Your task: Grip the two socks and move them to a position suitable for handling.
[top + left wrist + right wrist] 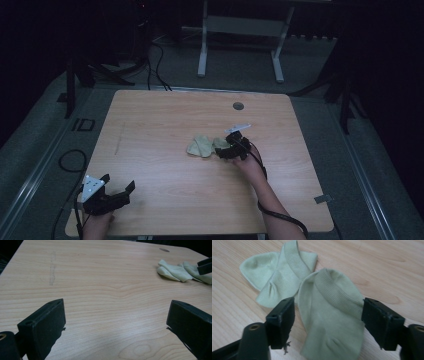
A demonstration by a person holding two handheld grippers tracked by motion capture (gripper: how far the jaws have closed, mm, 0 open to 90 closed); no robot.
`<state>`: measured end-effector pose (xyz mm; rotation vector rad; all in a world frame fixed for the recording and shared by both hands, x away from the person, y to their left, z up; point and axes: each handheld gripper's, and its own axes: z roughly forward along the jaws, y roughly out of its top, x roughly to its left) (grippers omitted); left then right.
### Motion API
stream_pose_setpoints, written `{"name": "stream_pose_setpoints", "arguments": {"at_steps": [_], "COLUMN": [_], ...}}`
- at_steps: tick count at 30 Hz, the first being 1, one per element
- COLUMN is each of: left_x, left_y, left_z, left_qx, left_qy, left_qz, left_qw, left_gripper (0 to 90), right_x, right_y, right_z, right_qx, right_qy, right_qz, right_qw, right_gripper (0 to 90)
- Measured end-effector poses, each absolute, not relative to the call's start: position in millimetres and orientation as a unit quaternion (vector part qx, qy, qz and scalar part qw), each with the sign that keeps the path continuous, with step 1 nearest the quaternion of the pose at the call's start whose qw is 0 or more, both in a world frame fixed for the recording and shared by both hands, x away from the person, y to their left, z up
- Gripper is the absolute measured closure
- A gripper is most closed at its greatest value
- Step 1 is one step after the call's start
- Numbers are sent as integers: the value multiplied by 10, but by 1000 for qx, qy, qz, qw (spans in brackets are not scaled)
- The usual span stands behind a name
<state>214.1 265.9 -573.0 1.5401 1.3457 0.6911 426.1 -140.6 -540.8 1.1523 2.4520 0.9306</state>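
Two pale green ankle socks lie near the middle of the wooden table (pixel 165 175). The nearer sock (pixel 332 312) lies flat between the open jaws of my right gripper (pixel 328 315), its ribbed cuff pointing away. The farther sock (pixel 279 272) is crumpled just beyond it, and the two overlap slightly. From above, the socks (pixel 202 146) sit just left of the right gripper (pixel 231 150). My left gripper (pixel 116 192) rests open near the table's front left corner with nothing between its jaws. From there the socks (pixel 180 271) appear far off at the upper right.
A round cable hole (pixel 238 106) sits near the table's far edge. A faint scuff mark (pixel 52 270) runs along the wood on the left. Cables (pixel 70 160) lie on the grey floor around the table, and a white frame (pixel 240 30) stands behind it.
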Motion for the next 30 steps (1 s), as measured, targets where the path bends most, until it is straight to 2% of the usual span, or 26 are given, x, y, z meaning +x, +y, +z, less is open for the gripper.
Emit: {"name": "stream_pose_setpoints", "arguments": {"at_steps": [7,9,10,15,19,30], "left_x": [2143,2143,2142,2145,2146,2145], "left_y": [2672,2669,2666,2655,2659,2648], "left_z": [-5736,-5735,-5734,-5739,-5740,-5740], "left_qx": [627,626,627,631,630,633], "left_qy": [553,553,552,551,552,552], "left_qz": [277,276,276,274,273,273], "left_qw": [474,475,475,473,474,470], "left_gripper": [23,22,22,22,23,22], "right_x": [4284,4258,4254,4228,4258,4090], "right_y": [-1299,-1277,-1275,-1266,-1257,-1345], "right_z": [-5507,-5514,-5510,-5502,-5458,-5134], "right_qx": [375,367,368,369,378,372], "right_qy": [869,871,871,869,869,864], "right_qz": [283,281,279,272,259,285], "right_qw": [155,168,170,189,187,183], "right_gripper": [353,437,450,744,787,788]}}
